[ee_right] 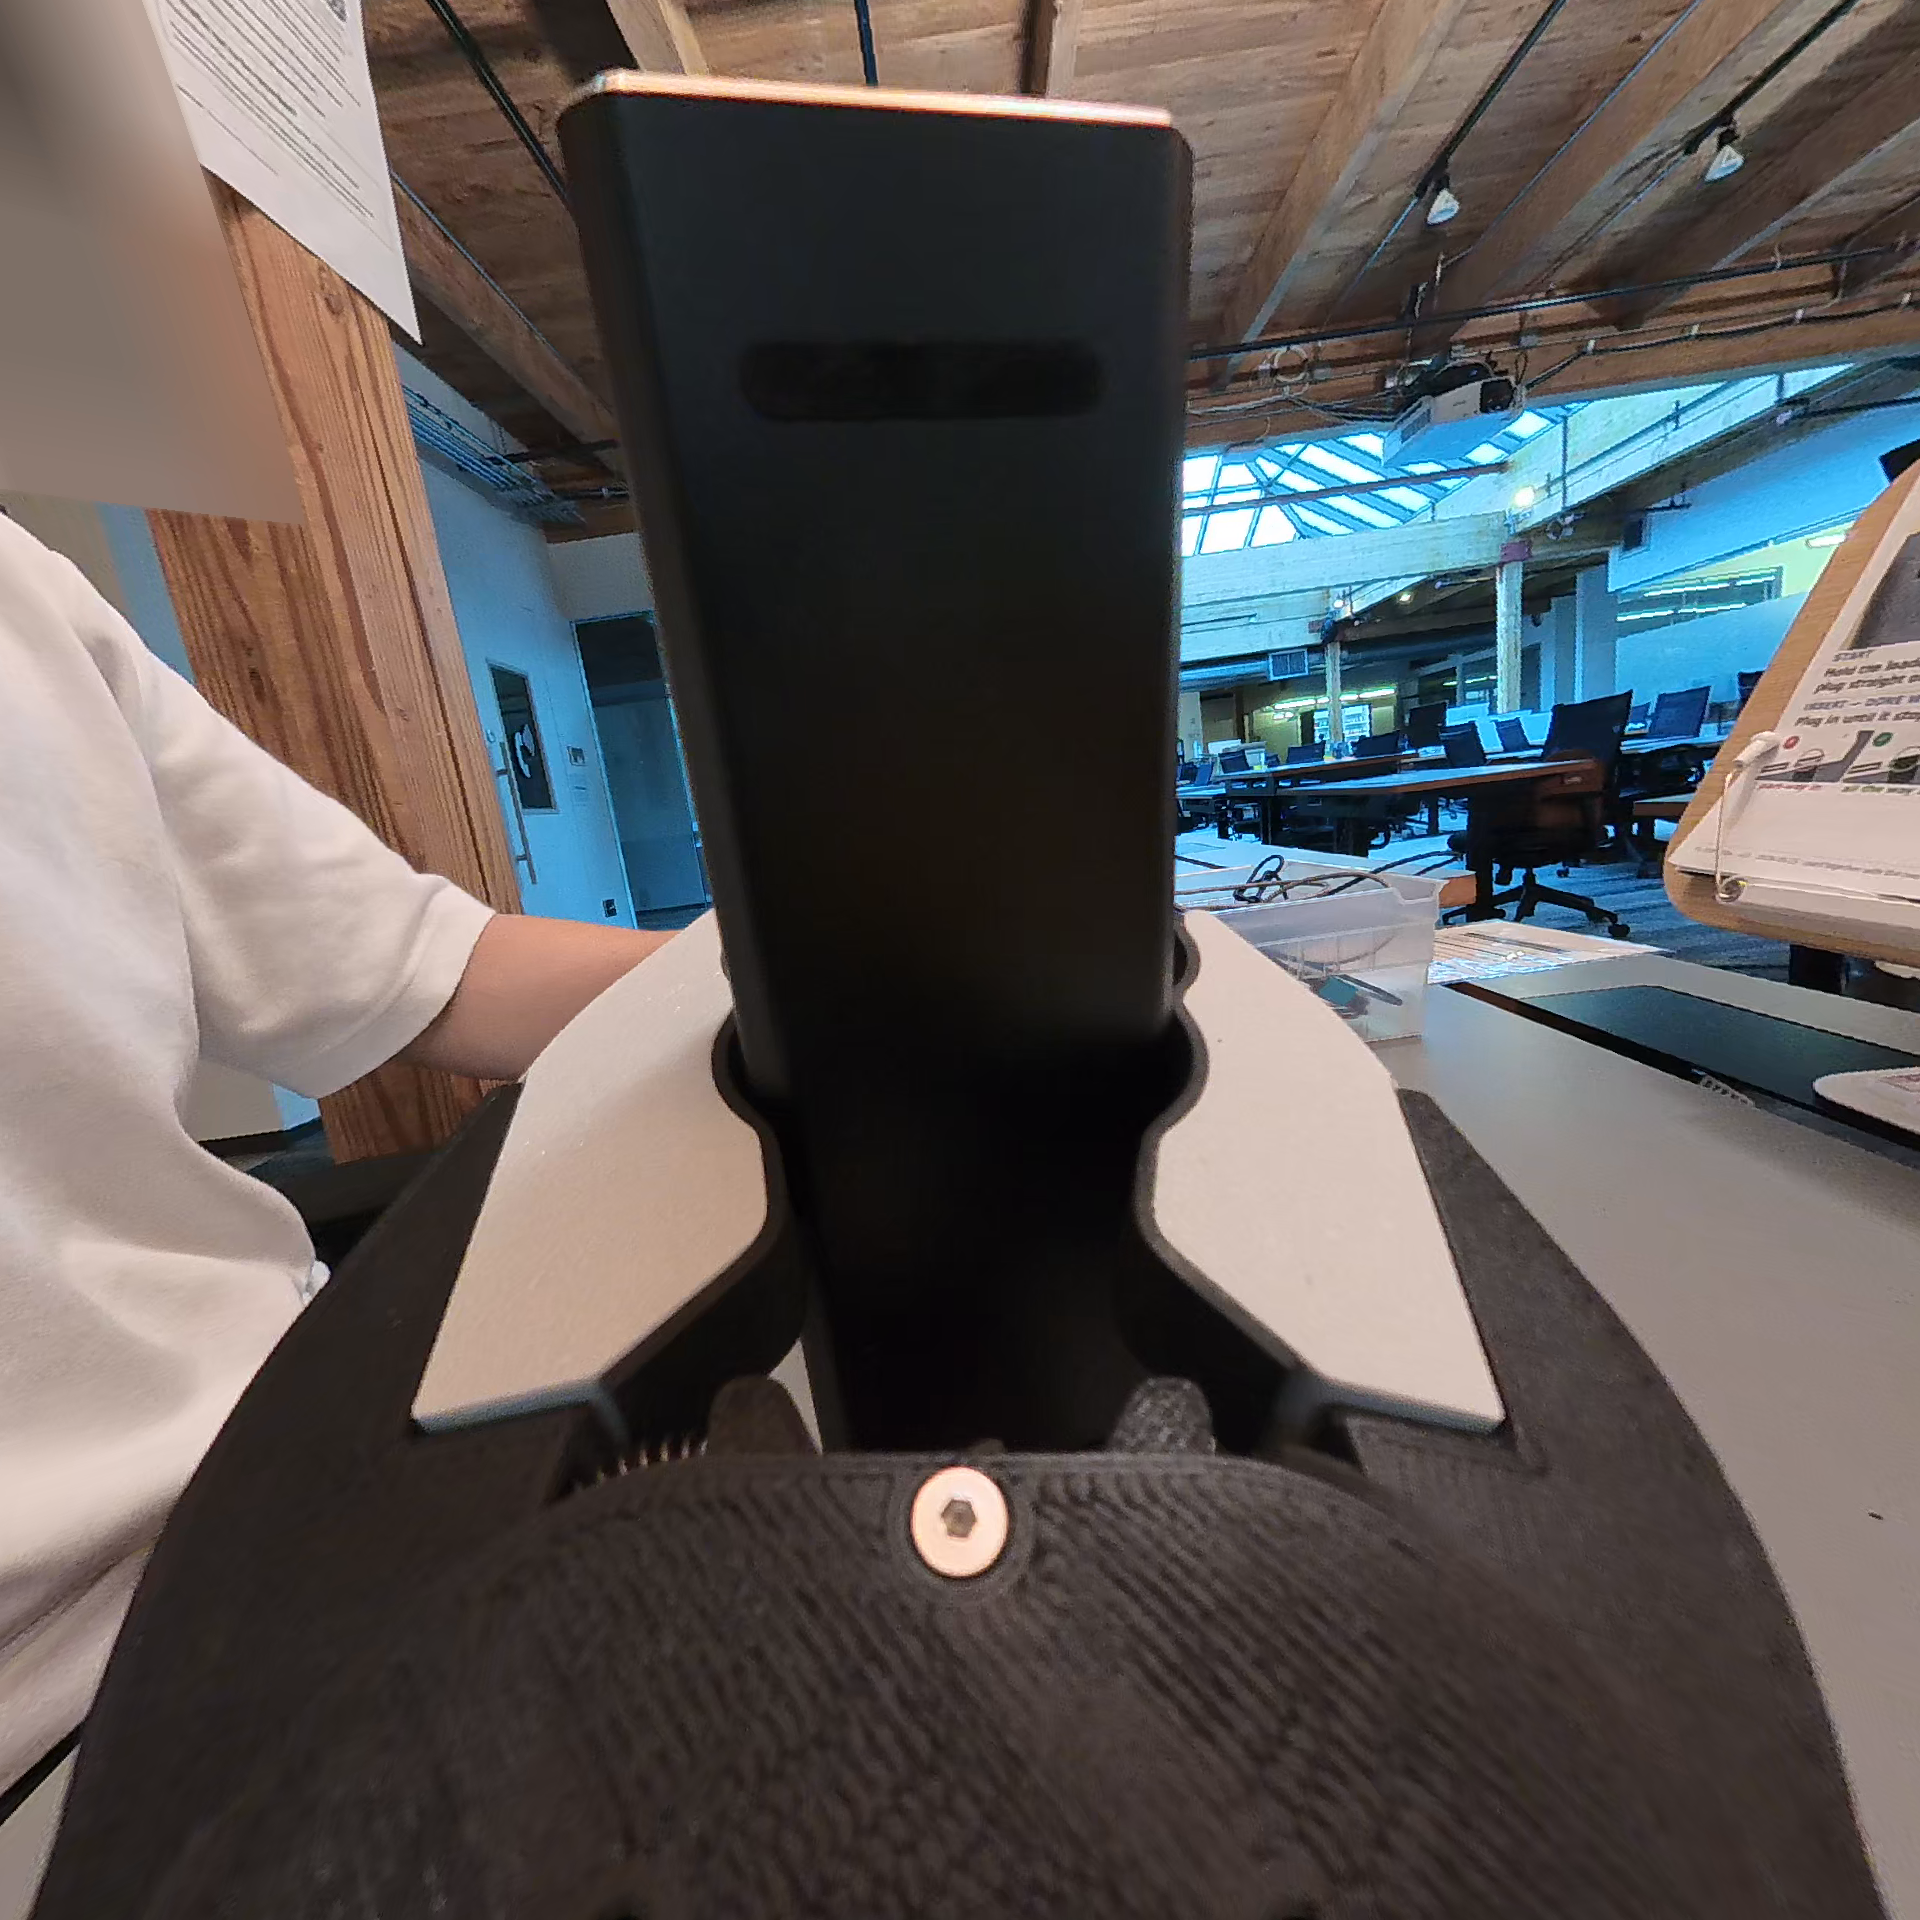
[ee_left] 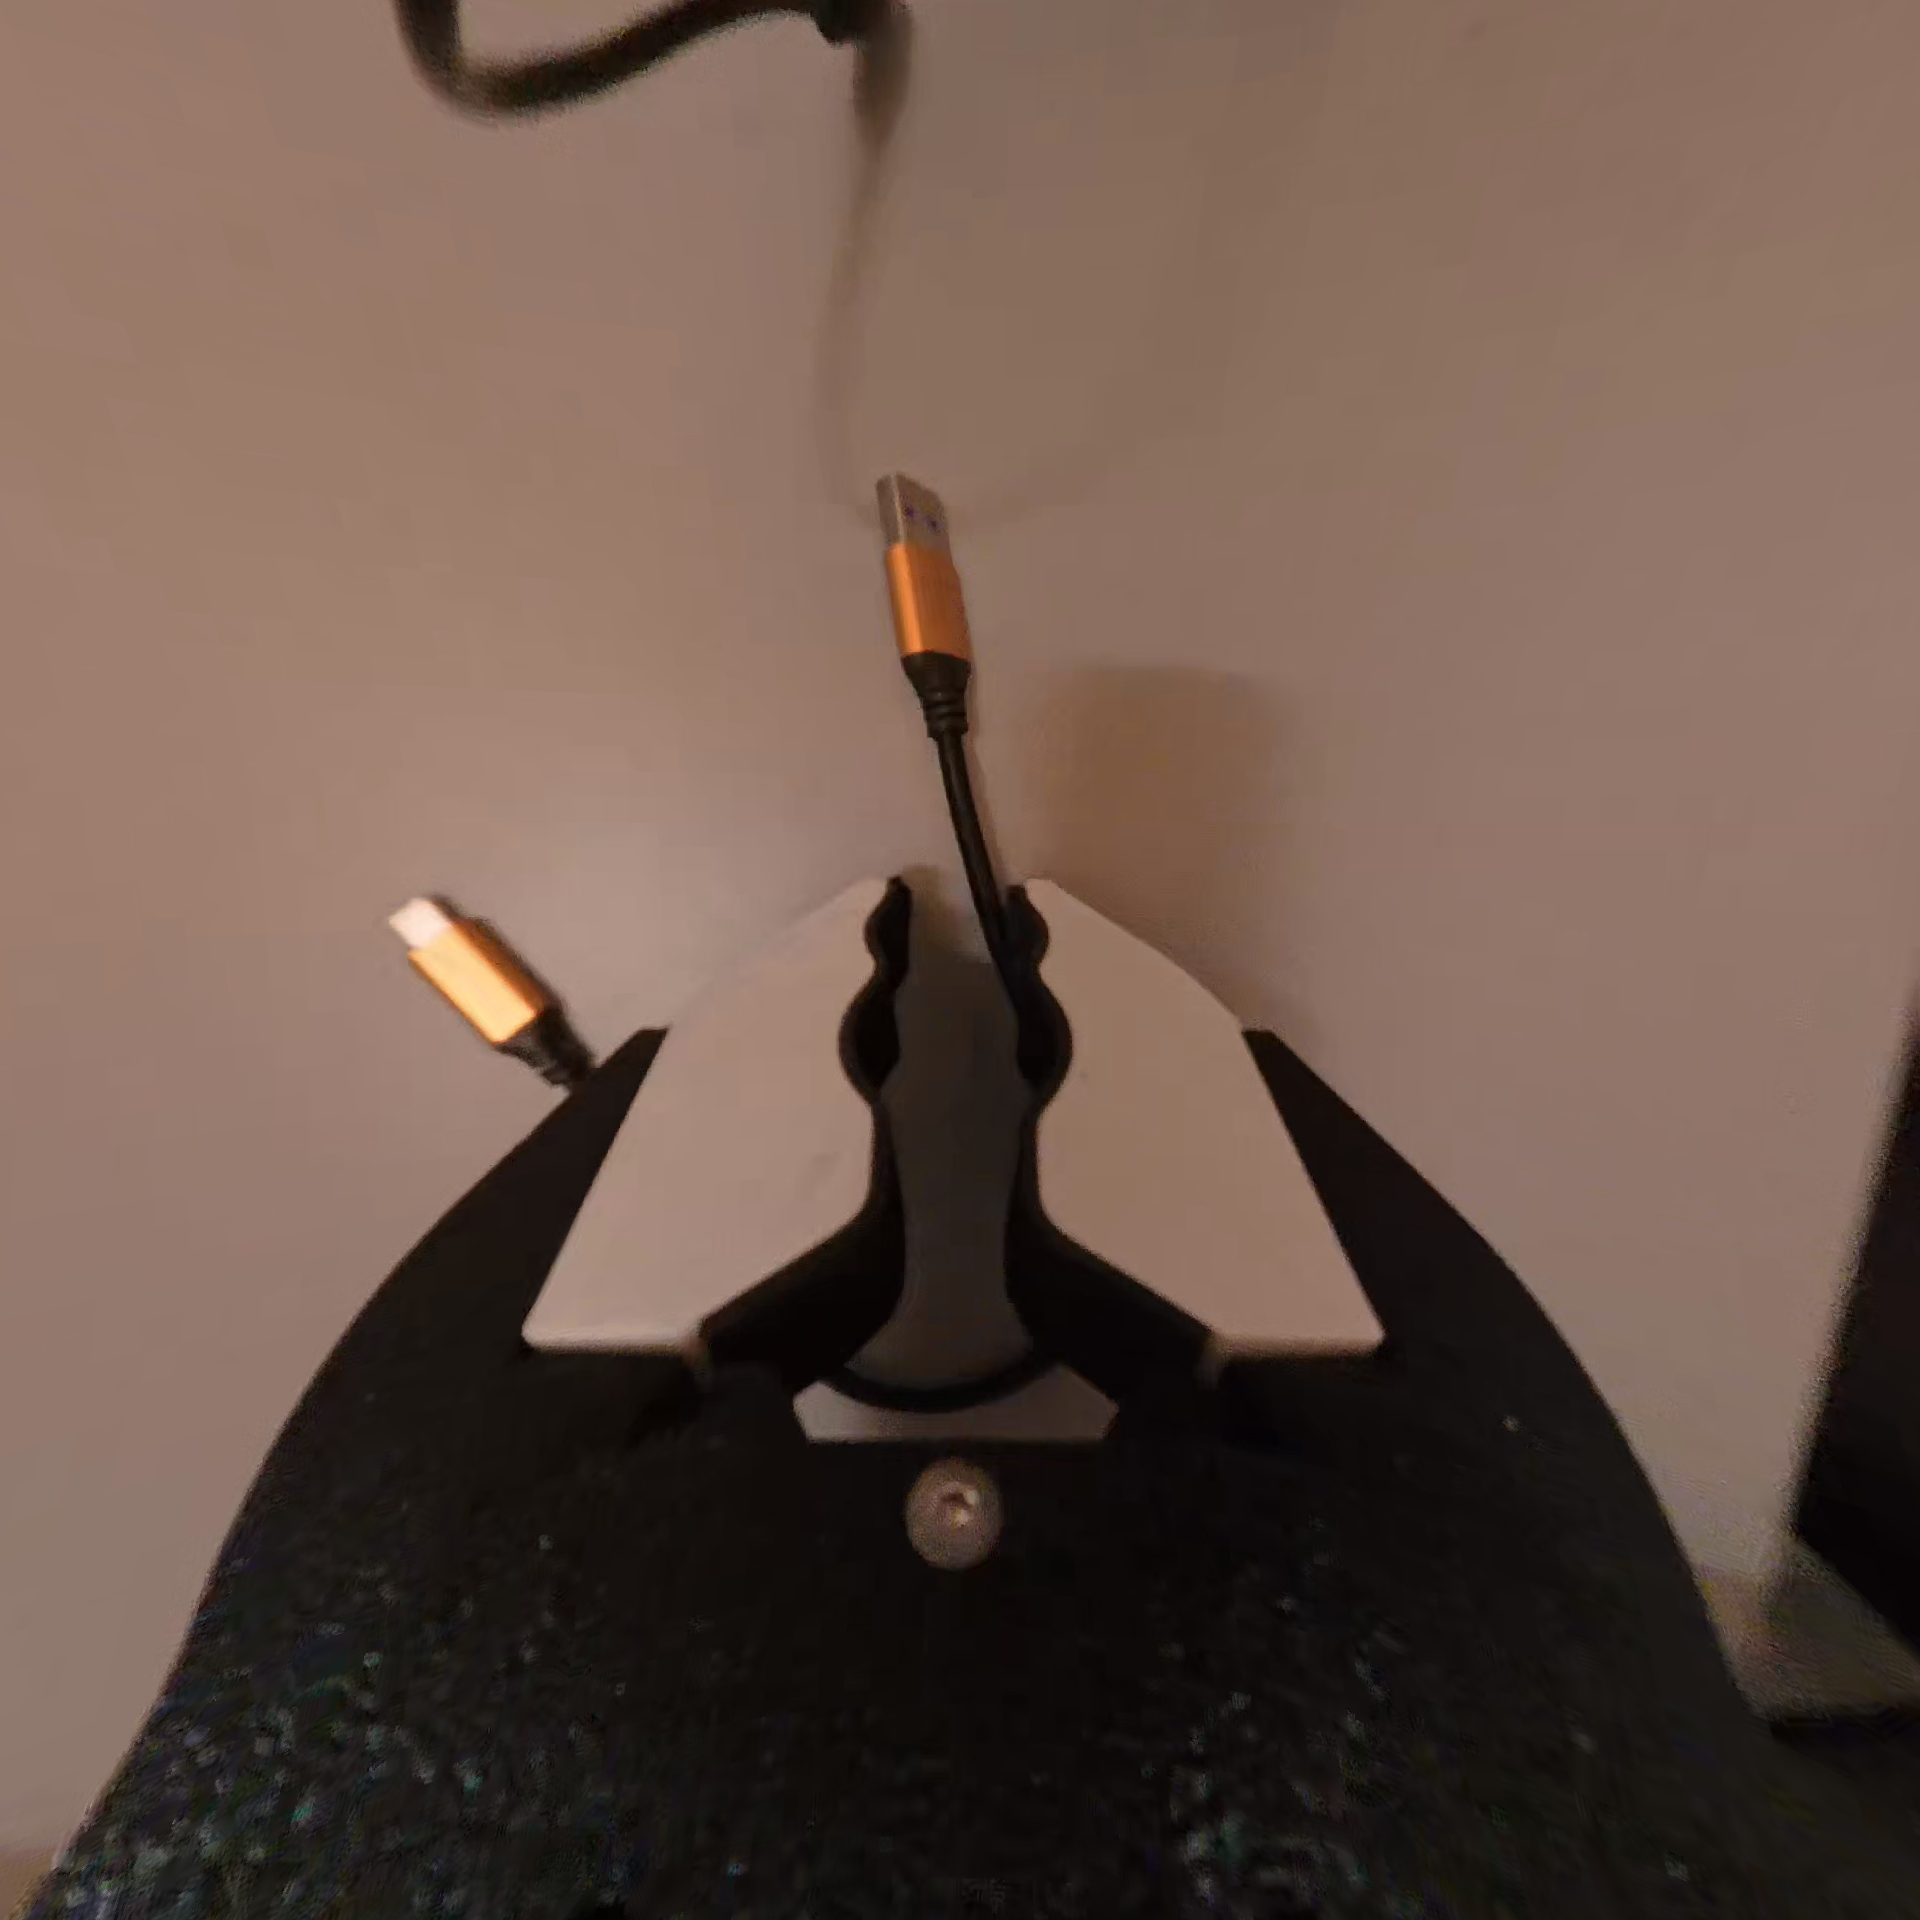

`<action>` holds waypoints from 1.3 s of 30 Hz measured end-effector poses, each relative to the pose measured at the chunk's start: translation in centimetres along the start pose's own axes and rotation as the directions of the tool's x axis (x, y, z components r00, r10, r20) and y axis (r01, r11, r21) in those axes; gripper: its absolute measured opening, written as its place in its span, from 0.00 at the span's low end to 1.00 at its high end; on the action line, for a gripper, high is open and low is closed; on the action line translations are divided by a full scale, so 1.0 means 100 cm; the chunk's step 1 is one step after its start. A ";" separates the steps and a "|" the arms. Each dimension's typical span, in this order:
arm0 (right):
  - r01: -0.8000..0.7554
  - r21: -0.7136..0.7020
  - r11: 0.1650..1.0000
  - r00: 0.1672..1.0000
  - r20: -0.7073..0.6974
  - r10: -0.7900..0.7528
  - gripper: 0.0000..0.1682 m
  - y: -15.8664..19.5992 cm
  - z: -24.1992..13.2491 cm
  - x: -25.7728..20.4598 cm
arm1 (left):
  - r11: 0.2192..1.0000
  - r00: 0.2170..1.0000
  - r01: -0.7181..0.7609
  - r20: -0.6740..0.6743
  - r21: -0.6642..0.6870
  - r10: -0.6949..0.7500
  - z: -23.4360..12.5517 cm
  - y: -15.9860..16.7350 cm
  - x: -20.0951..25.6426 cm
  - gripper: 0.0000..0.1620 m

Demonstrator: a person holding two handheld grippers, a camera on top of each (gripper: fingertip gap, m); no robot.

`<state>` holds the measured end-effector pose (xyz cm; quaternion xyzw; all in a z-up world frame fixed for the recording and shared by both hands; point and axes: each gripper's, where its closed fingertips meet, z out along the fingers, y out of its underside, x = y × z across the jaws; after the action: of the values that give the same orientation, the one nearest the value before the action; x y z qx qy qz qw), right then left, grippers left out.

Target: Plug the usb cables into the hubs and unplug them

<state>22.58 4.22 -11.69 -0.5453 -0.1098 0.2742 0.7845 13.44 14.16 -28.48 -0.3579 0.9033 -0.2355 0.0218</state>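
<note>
USB cable (ee_left: 961,821): black, pinched between the left gripper (ee_left: 961,894) fingertips, jaws together on the cord. From left to right in the left wrist view: small orange-sleeved plug (ee_left: 473,982) protruding beside the left finger, tip angled up-left; large orange-sleeved flat plug (ee_left: 925,582) standing beyond the fingertips, metal end uppermost, clear of any port; dark object (ee_left: 1860,1299) at the right edge, blurred, kind not determinable. Second black cord (ee_left: 582,78) curving across the top. Pale table surface (ee_left: 416,520) beneath.

Hub (ee_right: 894,623): dark rectangular block, clamped upright in the right gripper (ee_right: 951,997), jaws pressed on both sides. Left of it, person's white sleeve (ee_right: 156,935) and wooden post (ee_right: 343,675); right of it, clear plastic bin (ee_right: 1340,935) and clipboard with sheet (ee_right: 1829,748) on grey table (ee_right: 1610,1195).
</note>
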 end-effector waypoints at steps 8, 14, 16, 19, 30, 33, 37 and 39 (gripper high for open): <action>0.012 -0.015 1.000 1.000 -0.010 -0.012 0.45 0.002 0.001 0.001 | 0.966 0.926 -0.213 0.345 0.149 0.151 -0.005 -0.029 0.003 0.14; 0.015 -0.030 0.999 1.000 -0.004 -0.016 0.45 0.004 0.003 -0.001 | 0.964 0.878 -0.248 0.443 0.095 0.182 0.009 -0.027 -0.006 0.10; 0.017 -0.033 0.999 1.000 -0.002 -0.017 0.45 0.004 0.003 -0.001 | 0.964 0.876 -0.248 0.447 0.099 0.180 0.013 -0.027 -0.009 0.05; 0.019 -0.033 0.999 1.000 -0.004 -0.019 0.44 0.004 0.003 -0.001 | 0.952 0.855 -0.277 0.485 0.130 0.183 0.015 -0.031 -0.011 0.03; 0.067 -0.122 0.990 0.992 -0.096 -0.079 0.45 0.019 0.007 0.012 | 0.964 0.935 -0.016 0.345 0.266 -0.079 0.009 -0.035 -0.012 0.03; 0.074 -0.146 0.986 0.989 -0.114 -0.091 0.46 0.023 0.008 0.015 | 0.920 0.961 0.075 0.218 0.385 -0.170 -0.020 -0.056 0.001 0.03; 0.073 -0.140 0.988 0.992 -0.091 -0.086 0.45 0.022 0.011 0.013 | 0.874 0.967 0.219 0.022 0.434 -0.253 -0.059 -0.082 0.023 0.03; 0.087 -0.140 0.986 0.994 -0.057 -0.095 0.45 0.023 0.013 0.007 | 0.859 0.961 0.271 -0.066 0.435 -0.270 -0.074 -0.094 0.033 0.03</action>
<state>21.81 6.18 -13.40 -0.6008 -0.1284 0.2125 0.7599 15.43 9.00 -17.34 -0.4666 0.7675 -0.4343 0.0676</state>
